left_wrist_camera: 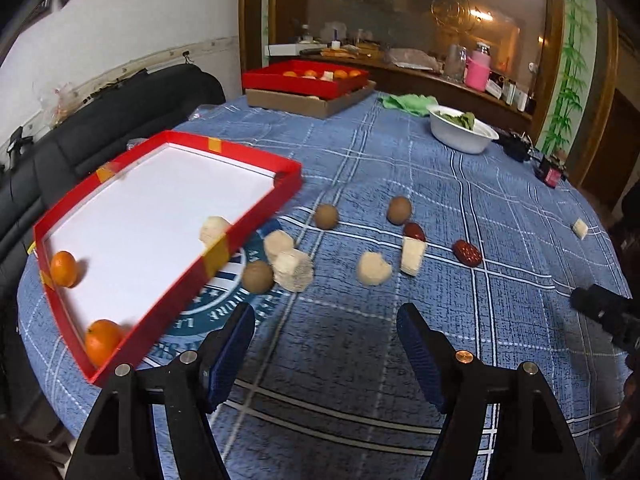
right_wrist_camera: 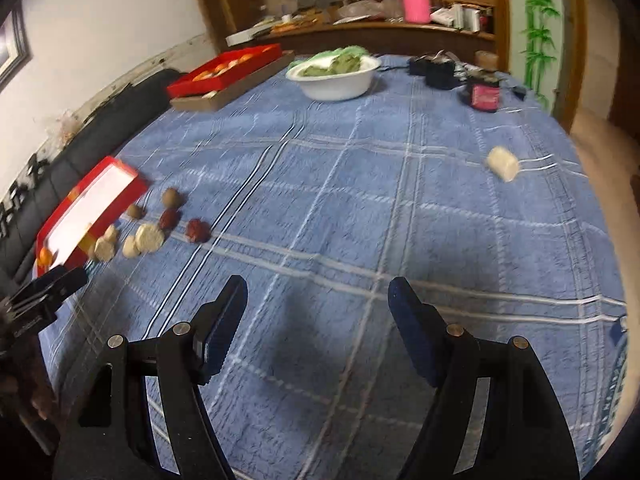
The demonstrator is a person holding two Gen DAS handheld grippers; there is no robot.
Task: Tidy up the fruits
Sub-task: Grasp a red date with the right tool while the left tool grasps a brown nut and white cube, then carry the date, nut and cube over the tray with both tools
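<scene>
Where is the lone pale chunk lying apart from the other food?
In the right wrist view the chunk lies right on the blue cloth, below the pink box.

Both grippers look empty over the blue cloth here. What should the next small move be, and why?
Probably bring the left gripper forward onto the nearest kiwi beside the red tray. Its jaws stand open with nothing between them, the tray holds only two oranges and one pale chunk, and most fruit lies loose beside it.
</scene>
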